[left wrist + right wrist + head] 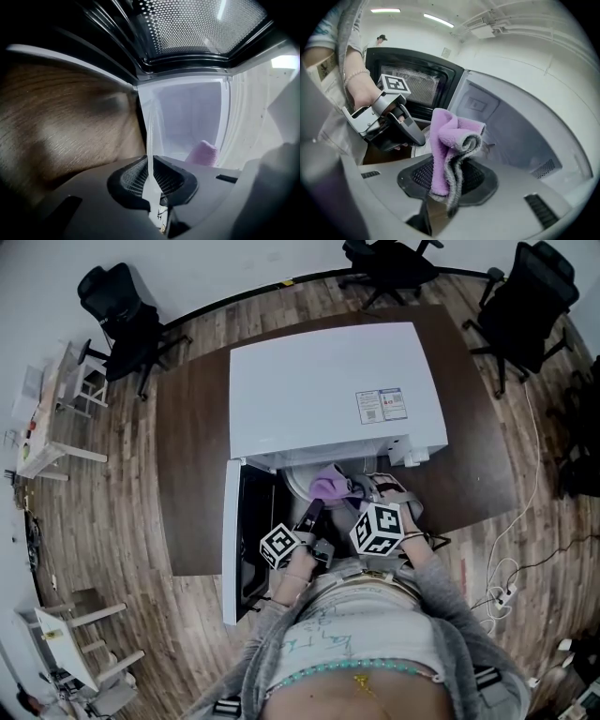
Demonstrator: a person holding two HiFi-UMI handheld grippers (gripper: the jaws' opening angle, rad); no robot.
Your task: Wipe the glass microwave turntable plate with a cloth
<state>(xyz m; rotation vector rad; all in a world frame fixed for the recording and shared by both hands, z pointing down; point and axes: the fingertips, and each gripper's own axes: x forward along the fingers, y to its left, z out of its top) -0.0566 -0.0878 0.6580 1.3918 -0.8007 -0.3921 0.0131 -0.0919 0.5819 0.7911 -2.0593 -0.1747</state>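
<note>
Grip check: left tool (151, 180) pinches narrow on the glass plate (150, 136) rim, edge-on between its jaws. The right tool (447, 185) clamps the purple cloth (449, 140) — steady the plate, wipe flat, light pressure.

No print can be read. A red-and-blue label (382, 406) lies on the white microwave (319, 371) top, toward its 3 o'clock edge, its lines too small to make out. Teal scrawl on the person's shirt (323, 643), at 6 o'clock, is illegible too.
</note>
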